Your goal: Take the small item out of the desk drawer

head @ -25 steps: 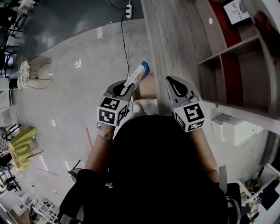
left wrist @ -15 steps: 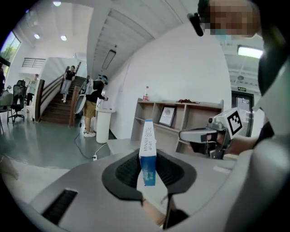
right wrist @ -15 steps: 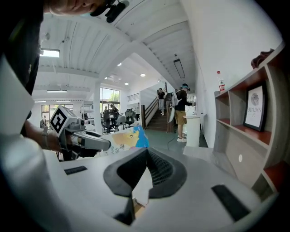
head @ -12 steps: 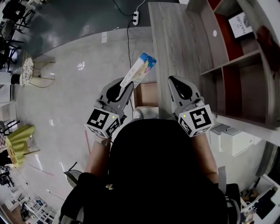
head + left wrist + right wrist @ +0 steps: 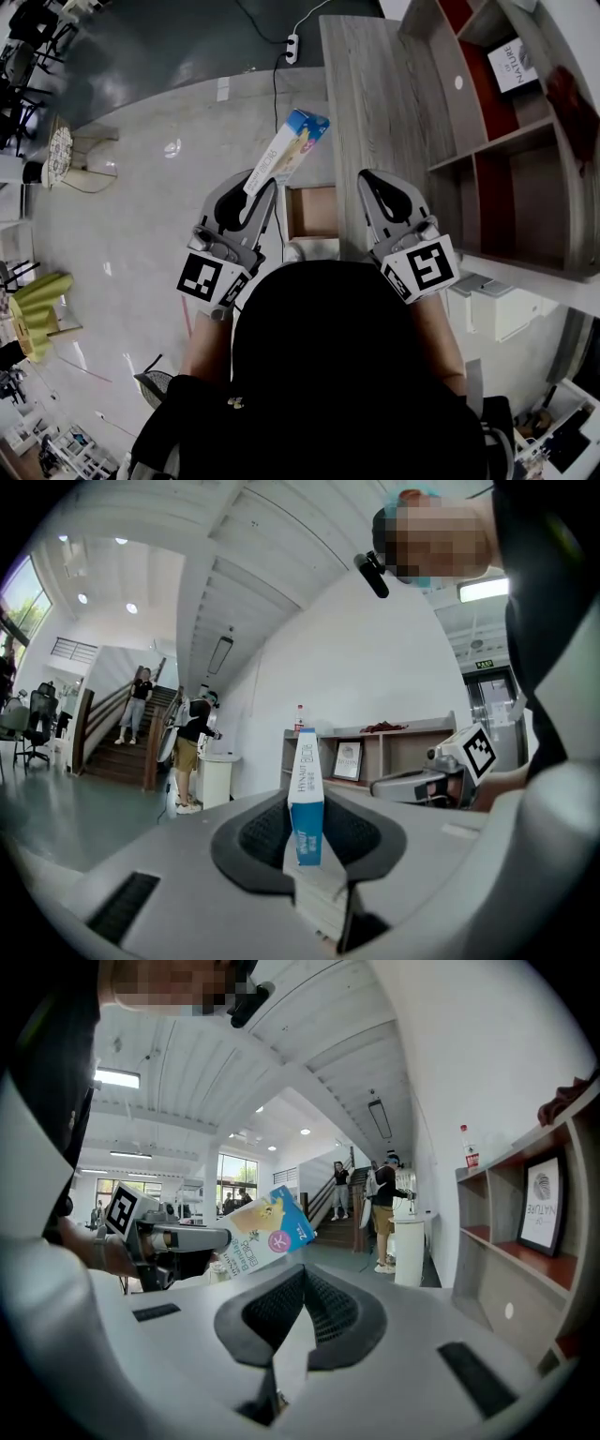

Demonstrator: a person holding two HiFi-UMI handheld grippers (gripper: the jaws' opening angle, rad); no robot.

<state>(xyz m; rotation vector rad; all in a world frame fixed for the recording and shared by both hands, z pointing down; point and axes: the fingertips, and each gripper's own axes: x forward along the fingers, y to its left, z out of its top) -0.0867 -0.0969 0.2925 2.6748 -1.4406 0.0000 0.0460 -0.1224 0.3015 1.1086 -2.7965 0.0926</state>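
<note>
A: In the head view, where is the small item?

B: The thin white and blue cardboard box is outside the drawer. The left gripper holds it by the lower end. The box points forward and tilted, above the pale shiny floor. The small open wooden drawer is just beside it, at the edge of the grey wooden desk.

A: And the right gripper?

B: It is over the desk edge, just beside the drawer and apart from the box.

A: What does the left gripper view show?

B: The jaws are clamped on the two flat sides of the box. Its narrow edge faces the camera and it stands upright between the black pads. Behind it are the right gripper and the wooden shelf unit with a red back.

A: And the right gripper view?

B: There the jaws are together; the black pads meet in a point. The box shows at the left, tilted, in the left gripper, well apart from these jaws.
</note>
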